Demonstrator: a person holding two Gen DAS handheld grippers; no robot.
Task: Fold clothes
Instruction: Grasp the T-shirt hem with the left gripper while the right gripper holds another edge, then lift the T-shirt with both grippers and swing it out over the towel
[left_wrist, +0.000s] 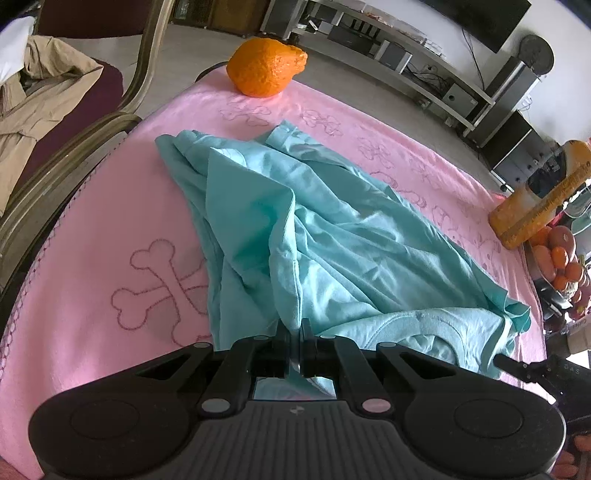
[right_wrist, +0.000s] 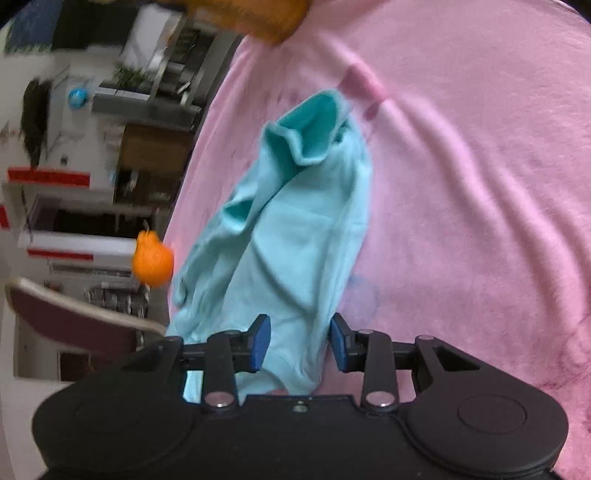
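A teal garment (left_wrist: 332, 229) lies crumpled on a pink towel (left_wrist: 92, 221) that covers the table. My left gripper (left_wrist: 295, 325) is shut on a raised fold at the garment's near edge, and the cloth runs up between its closed fingers. In the right wrist view a sleeve-like end of the same garment (right_wrist: 295, 229) stretches away over the pink towel (right_wrist: 480, 184). My right gripper (right_wrist: 299, 339) stands open. The cloth passes loosely between its blue pads (right_wrist: 260, 343), which sit well apart.
A large orange fruit (left_wrist: 264, 68) sits at the towel's far edge and shows again as the orange (right_wrist: 153, 262). A yellow-orange bottle (left_wrist: 535, 206) and a bowl of fruit (left_wrist: 557, 258) stand at the right. A chair with a beige coat (left_wrist: 37, 110) is on the left.
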